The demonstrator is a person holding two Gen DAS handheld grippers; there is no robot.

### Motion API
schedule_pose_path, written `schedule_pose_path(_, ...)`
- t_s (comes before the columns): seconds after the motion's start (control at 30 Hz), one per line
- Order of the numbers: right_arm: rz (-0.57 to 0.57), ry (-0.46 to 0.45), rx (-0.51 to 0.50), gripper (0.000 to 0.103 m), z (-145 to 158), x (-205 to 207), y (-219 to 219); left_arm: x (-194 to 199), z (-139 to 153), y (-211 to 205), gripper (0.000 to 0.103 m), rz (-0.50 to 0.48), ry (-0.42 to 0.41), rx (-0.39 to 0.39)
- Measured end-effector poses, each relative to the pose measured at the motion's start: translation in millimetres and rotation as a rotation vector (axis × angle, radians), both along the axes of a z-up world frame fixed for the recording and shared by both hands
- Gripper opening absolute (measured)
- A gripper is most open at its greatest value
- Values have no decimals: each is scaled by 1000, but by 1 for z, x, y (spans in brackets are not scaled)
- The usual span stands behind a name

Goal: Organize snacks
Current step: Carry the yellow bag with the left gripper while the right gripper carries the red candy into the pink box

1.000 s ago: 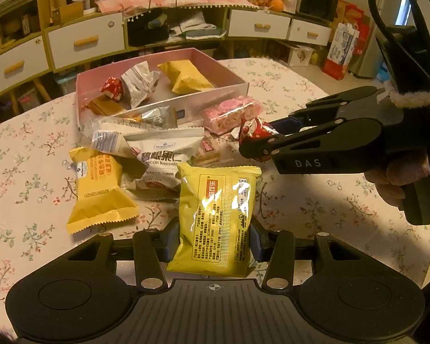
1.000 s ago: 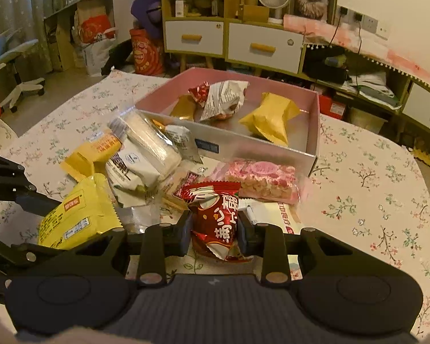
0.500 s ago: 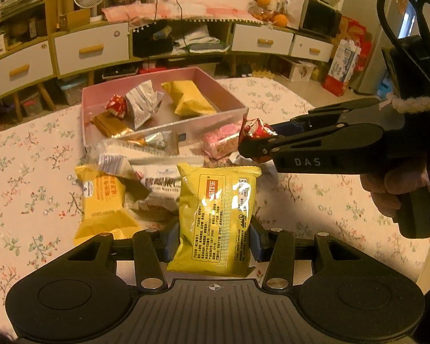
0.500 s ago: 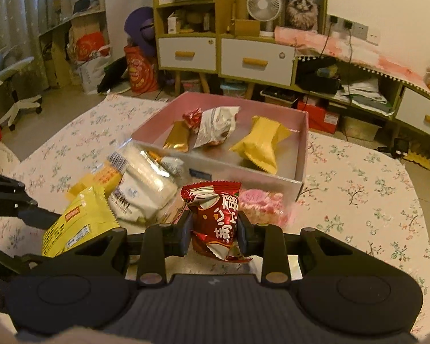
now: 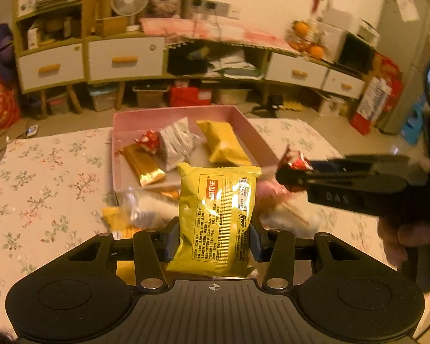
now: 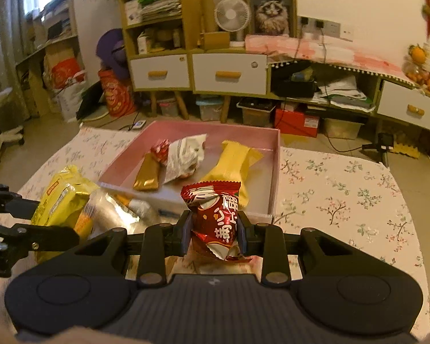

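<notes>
My left gripper (image 5: 213,243) is shut on a yellow snack packet (image 5: 216,218), held upright above the table, just in front of the pink box (image 5: 183,112). My right gripper (image 6: 213,233) is shut on a red candy packet (image 6: 215,215), also lifted, near the box's front wall. The right gripper (image 5: 293,172) shows at the right of the left wrist view with the red packet (image 5: 293,159) at its tip. Inside the box lie a gold bar (image 6: 146,173), a small red candy (image 6: 160,150), a silver-white packet (image 6: 186,154) and a yellow packet (image 6: 232,166).
Loose snacks (image 5: 134,215) lie blurred on the floral tablecloth (image 5: 37,183) in front of the box. A pink packet (image 5: 268,193) sits under the right gripper. A hand (image 5: 398,238) holds the right gripper. Cabinets with drawers (image 6: 229,71) stand behind the table.
Both grippers have risen and moved toward the pink box with their packets still gripped. The box interior now shows more fully, and the loose pile has slid lower in both views.
</notes>
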State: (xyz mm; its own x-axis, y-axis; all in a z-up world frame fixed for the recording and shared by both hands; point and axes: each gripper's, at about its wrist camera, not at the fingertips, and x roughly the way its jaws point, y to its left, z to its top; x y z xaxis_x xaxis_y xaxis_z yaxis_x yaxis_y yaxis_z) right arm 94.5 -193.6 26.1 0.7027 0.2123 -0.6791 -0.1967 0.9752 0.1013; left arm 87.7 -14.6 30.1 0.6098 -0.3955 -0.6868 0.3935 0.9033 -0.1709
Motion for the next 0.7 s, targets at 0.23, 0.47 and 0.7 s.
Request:
schedule_pose_path(0.23,-67,0,59,29,-7,25,-9,55,1,-23,45,28,11,14)
schedule_pose_path(0.47,-97,33,80,29,-23,49,-17,106,-16,-40,45,29,63,-10)
schedule_pose_path(0.7,-87,66,90,29,-38,59,-16,136,-41,-52,45,30,128,-3)
